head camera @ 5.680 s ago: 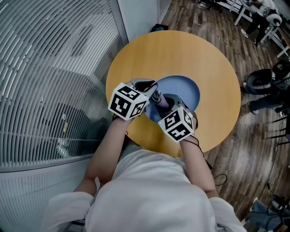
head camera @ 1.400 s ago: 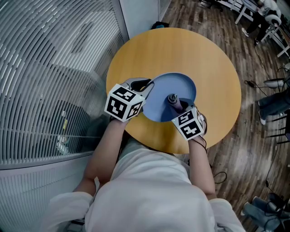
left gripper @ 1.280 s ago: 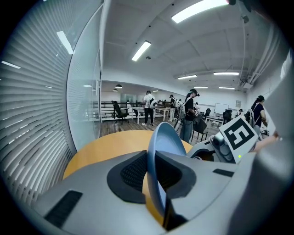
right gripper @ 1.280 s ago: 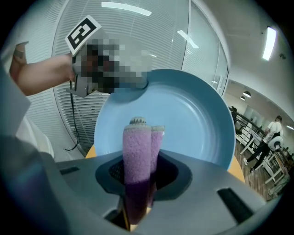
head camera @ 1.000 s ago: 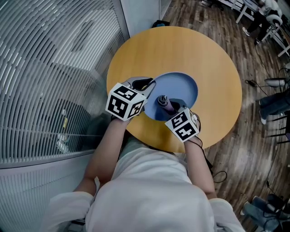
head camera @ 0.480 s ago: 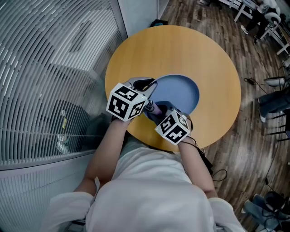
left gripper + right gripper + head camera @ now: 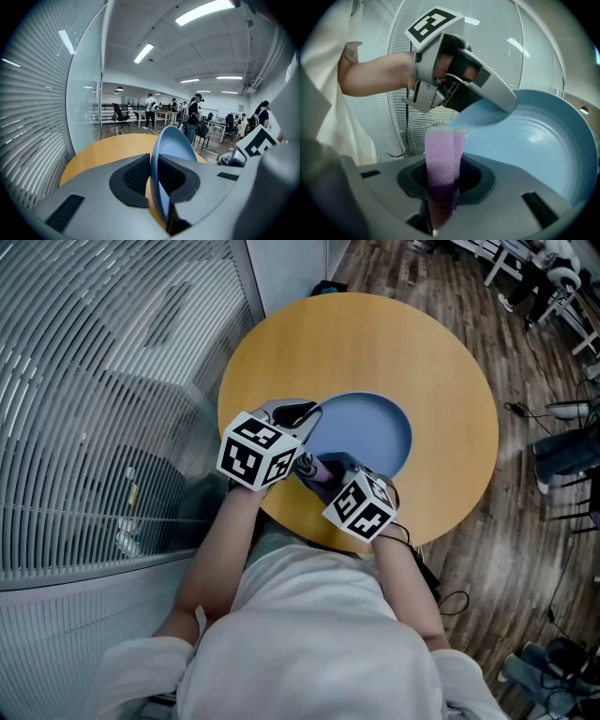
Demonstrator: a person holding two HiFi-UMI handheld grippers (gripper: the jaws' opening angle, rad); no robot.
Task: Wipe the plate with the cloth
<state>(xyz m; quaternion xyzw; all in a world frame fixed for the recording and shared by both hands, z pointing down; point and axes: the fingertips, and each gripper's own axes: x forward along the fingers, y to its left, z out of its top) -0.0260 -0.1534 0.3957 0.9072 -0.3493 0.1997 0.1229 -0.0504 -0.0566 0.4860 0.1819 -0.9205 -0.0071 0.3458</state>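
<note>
Plate (image 7: 370,432): blue, over round table (image 7: 375,343), left rim clamped tight by left gripper (image 7: 154,177).
Cloth (image 7: 440,157): purple, pinched by right gripper (image 7: 440,183), at plate's near rim.

Right tool (image 7: 323,474) now nearer left tool (image 7: 307,413)

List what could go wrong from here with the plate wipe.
1. The left hand-held gripper pinches the blue plate by its rim alone; pressure from the purple cloth might twist it loose.
2. The right hand-held gripper holds the cloth close beside the left one, so they could knock together.
3. The plate sits towards the near side of the round table; if it slips, it may slide off.
</note>
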